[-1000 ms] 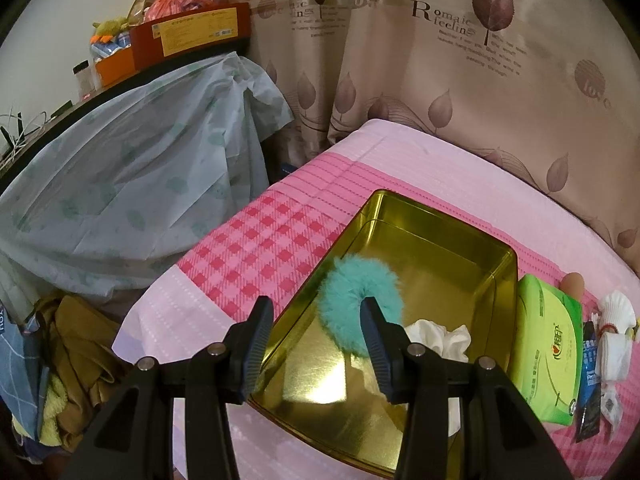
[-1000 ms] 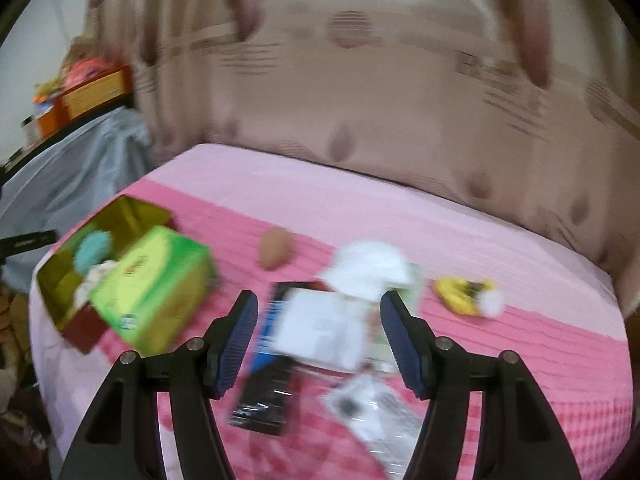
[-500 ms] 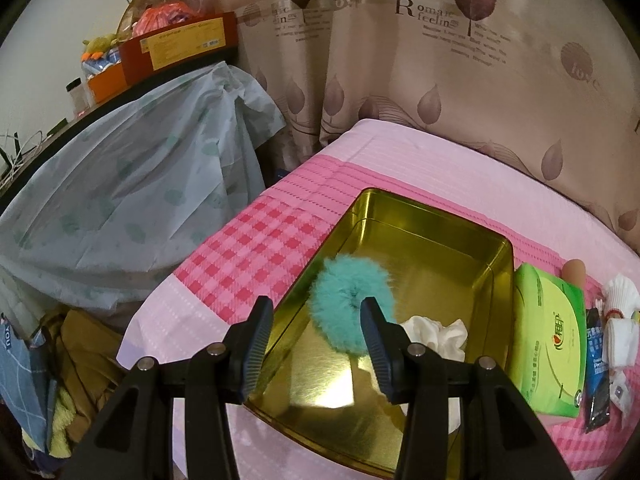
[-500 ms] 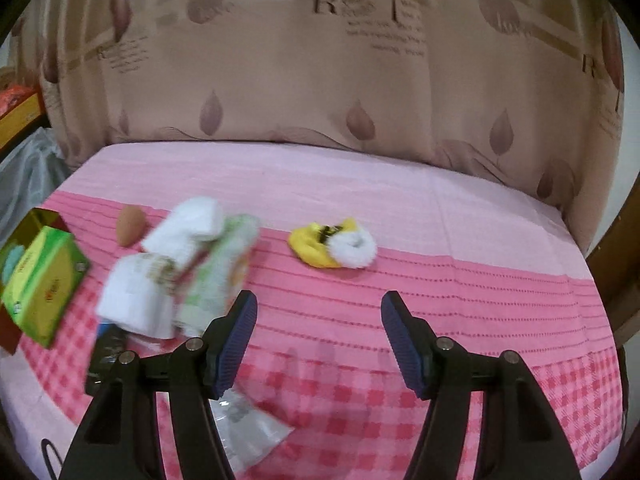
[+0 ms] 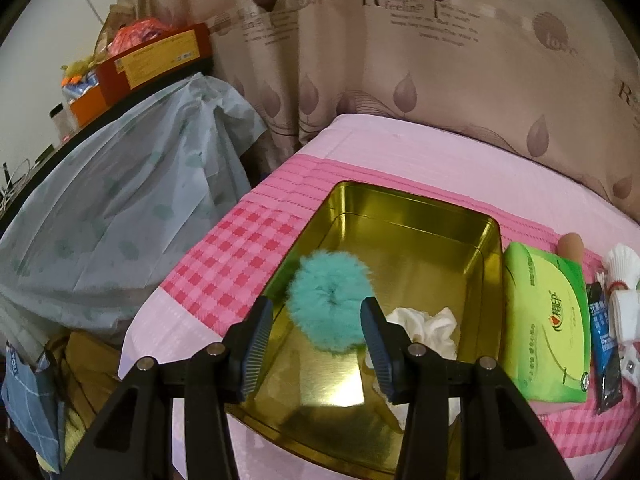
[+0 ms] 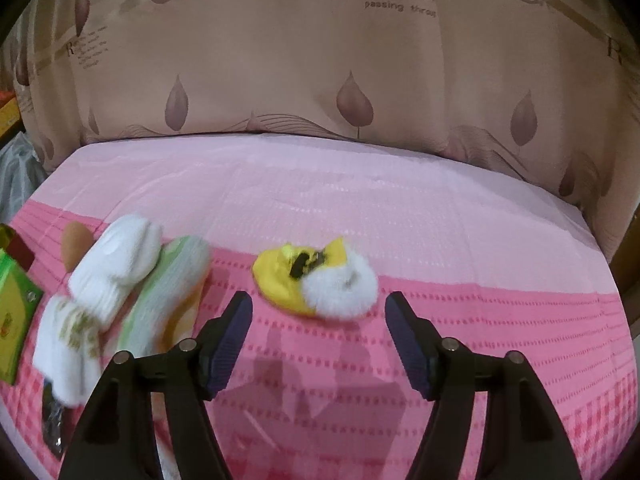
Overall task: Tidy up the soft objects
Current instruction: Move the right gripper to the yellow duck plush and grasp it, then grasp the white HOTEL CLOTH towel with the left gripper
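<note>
- Yellow scrunchie with white pompom: lies on the pink bedspread, long axis running left to right, directly ahead of the right gripper and within the span of its fingers, which stand wide apart and empty
- Right gripper is judged the nearer; a straight advance should bracket the scrunchie
- Left gripper: fingers apart, holding nothing, above the gold tin containing the teal scrunchie and white scrunchie
</note>
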The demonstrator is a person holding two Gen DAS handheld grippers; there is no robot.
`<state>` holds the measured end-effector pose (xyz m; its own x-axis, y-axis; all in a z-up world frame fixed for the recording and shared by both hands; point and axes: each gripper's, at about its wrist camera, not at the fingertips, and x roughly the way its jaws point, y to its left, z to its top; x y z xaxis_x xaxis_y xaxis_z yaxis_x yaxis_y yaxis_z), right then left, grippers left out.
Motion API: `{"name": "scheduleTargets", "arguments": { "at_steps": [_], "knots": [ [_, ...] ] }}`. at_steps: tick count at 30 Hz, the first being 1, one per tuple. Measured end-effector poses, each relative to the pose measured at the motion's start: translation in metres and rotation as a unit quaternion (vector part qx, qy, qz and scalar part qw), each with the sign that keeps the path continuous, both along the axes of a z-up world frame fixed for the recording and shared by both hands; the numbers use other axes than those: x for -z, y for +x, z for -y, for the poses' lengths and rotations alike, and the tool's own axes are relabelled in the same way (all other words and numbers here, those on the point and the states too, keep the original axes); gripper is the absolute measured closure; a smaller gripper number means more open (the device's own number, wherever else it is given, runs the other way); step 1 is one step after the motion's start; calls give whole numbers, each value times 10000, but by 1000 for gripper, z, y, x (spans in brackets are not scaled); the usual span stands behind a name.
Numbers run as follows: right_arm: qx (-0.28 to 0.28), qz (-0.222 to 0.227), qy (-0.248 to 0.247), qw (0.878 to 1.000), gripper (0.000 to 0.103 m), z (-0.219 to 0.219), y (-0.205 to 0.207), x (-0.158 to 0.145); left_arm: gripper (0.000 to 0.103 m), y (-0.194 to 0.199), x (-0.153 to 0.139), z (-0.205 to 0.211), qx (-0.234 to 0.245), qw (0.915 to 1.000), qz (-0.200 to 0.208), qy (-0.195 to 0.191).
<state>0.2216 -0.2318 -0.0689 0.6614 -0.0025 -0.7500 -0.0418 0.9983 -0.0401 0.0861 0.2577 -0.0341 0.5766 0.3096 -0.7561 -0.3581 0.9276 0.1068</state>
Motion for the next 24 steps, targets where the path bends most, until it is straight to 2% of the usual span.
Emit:
{"name": "scheduleTargets", "arguments": {
  "at_steps": [9,16,17,19,22,24],
  "knots": [
    [-66,-193,11,9998,36,0,39,20,56,3,-2,28,387,9991,-37,191],
    [-144,-305,184,9993,37,0,51,32,56,13,-2,69,867,9962,-109,7],
    [-148,-309,264,9991,42,0,51,32,56,16,-2,77,947,9954,-121,-4],
    [-148,-325,368,9987,45,2,51,33,56,20,-3,95,1152,9933,-124,-37],
    [-146,-321,437,9984,57,4,48,34,56,26,-4,122,1449,9893,-144,-79],
    [-136,-357,481,9981,60,4,46,35,56,30,-5,143,1688,9854,-162,-120]
  ]
}}
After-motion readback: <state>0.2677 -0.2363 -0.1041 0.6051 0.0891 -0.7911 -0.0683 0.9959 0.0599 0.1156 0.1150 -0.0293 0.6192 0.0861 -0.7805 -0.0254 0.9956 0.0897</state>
